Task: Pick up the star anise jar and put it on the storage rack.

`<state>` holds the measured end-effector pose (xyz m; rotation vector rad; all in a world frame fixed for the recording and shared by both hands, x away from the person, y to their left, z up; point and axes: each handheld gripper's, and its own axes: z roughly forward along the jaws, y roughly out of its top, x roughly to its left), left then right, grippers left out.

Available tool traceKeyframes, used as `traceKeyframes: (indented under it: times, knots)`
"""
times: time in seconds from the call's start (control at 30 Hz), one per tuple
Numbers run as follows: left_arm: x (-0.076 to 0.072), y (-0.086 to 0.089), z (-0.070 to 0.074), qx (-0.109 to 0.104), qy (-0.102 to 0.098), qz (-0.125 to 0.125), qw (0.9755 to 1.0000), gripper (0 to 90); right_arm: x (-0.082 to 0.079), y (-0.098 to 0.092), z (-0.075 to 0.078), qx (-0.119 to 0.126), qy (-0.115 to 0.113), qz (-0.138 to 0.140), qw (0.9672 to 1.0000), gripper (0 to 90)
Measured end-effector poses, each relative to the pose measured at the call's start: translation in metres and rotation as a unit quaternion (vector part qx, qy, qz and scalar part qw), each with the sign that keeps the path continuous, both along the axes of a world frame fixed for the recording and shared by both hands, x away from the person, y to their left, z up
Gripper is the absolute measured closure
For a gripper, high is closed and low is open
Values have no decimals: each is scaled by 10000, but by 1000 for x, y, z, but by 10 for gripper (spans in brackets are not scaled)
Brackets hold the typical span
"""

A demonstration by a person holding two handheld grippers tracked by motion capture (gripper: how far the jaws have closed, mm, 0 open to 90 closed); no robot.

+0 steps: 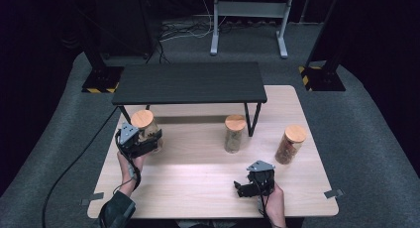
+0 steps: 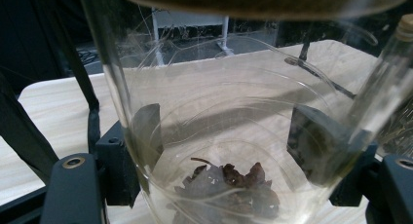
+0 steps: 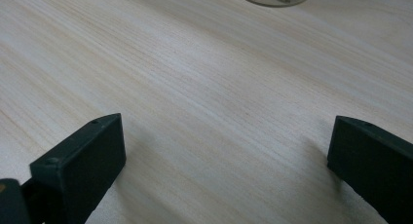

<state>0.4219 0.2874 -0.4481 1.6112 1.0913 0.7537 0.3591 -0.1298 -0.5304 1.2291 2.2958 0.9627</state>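
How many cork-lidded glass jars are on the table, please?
3: the left jar is clamped in the left gripper, the middle jar stands by the shelf leg, the right jar near the right edge.

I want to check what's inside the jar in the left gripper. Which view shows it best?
The left gripper view: the jar is close up, its clear wall between the jaws, dark dried bits at the bottom. The high view shows the jar small, with its wooden lid, contents unreadable. The right gripper view looks along bare table.

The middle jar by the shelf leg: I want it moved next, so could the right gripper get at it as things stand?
Probably yes. The right gripper is open and empty, and bare table lies between it and the middle jar.
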Motion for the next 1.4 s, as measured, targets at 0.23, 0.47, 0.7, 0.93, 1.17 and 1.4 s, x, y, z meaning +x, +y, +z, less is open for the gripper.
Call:
traceKeyframes:
  times: [0.23,0.47,0.7,0.93,1.17,1.4]
  knots:
    - [-1,2,12,-2,-53,-77,10000,249,0,0,0,0,0,0,10000,0]
    - [-2,2,20,61,-91,-115,9999,249,0,0,0,1,0,-2,10000,0]
    - [-1,3,29,69,-104,-166,9998,249,0,0,0,-1,-3,-4,10000,0]
    - [-1,3,36,78,-115,-190,9997,249,0,0,0,-1,-1,-8,10000,0]
    - [-1,4,43,66,-104,-214,9997,249,1,0,0,-2,-4,-8,10000,0]
    - [-2,3,52,75,-150,-256,9995,249,1,0,0,-6,-6,-19,10000,0]
